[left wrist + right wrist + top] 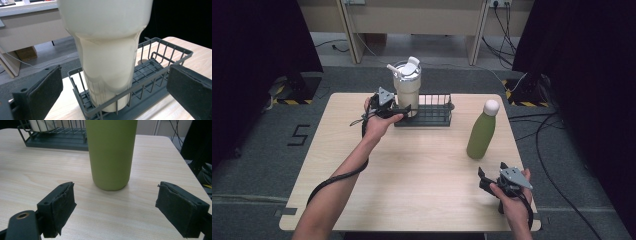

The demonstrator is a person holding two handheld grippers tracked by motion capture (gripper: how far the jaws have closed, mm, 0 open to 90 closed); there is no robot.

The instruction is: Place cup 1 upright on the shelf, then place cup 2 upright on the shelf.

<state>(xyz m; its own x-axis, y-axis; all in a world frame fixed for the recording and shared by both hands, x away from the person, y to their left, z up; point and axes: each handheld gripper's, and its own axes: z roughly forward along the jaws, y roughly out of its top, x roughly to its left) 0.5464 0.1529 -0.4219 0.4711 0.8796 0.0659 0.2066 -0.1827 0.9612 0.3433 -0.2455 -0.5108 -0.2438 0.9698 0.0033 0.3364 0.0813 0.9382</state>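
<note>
A cream tumbler with a white lid and straw stands upright in the left end of a dark wire basket at the back of the table. My left gripper is at the basket's left end, open. In the left gripper view its pads stand wide on either side of the tumbler, apart from it. A green bottle with a white cap stands upright at the right. My right gripper rests open near the front right edge, its pads spread in front of the bottle.
The light wooden table has bare room in its middle and front left. The right part of the basket holds nothing. Cables trail from both grippers. Dark curtains, floor cables and a desk lie beyond the table.
</note>
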